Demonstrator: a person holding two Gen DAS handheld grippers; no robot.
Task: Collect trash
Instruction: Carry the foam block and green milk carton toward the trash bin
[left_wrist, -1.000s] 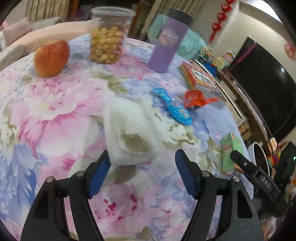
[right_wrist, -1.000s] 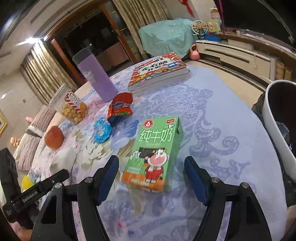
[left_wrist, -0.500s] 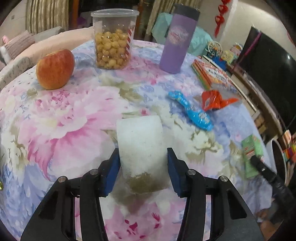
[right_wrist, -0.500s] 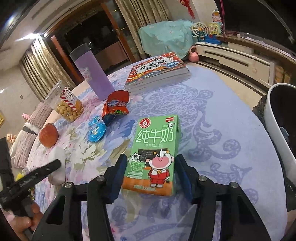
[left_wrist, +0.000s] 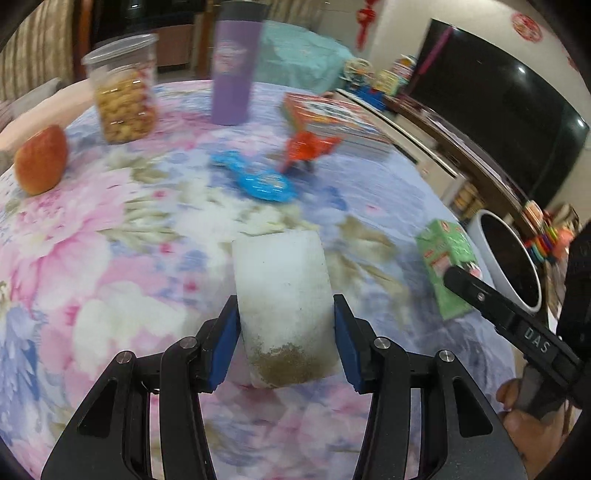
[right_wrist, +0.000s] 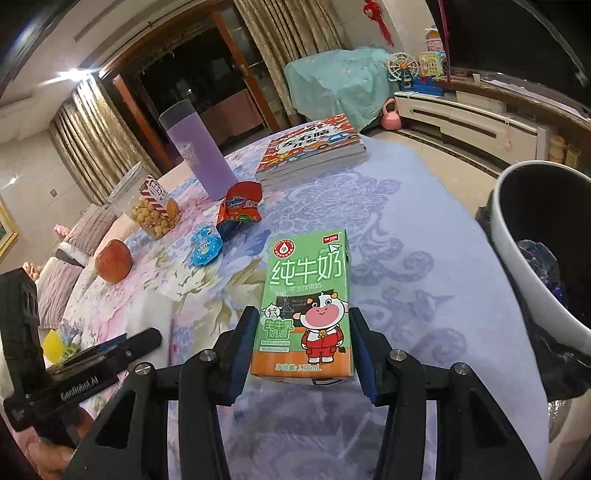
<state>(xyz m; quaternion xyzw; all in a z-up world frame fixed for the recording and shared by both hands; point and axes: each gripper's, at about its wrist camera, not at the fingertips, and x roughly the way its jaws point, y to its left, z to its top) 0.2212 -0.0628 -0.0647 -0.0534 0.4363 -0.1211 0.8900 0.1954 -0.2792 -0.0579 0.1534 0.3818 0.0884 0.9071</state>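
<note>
My left gripper (left_wrist: 286, 341) is shut on a stained white tissue (left_wrist: 282, 295) and holds it above the floral tablecloth (left_wrist: 92, 240). My right gripper (right_wrist: 301, 349) is shut on a green milk carton (right_wrist: 308, 302); the carton also shows in the left wrist view (left_wrist: 448, 271). A blue wrapper (left_wrist: 258, 181) and an orange snack wrapper (left_wrist: 308, 146) lie further back on the table; both also show in the right wrist view, blue (right_wrist: 205, 251) and orange (right_wrist: 238, 210). A white trash bin (right_wrist: 535, 258) with a dark liner stands off the table's right edge.
An apple (left_wrist: 40, 160), a clear jar of snacks (left_wrist: 123, 99), a purple tumbler (left_wrist: 232, 74) and a stack of books (right_wrist: 312, 153) stand at the back of the table. A TV and a low cabinet line the right wall.
Both grippers closed from open: the left on the tissue, the right on the milk carton. The left gripper has since swung right with the tissue.
</note>
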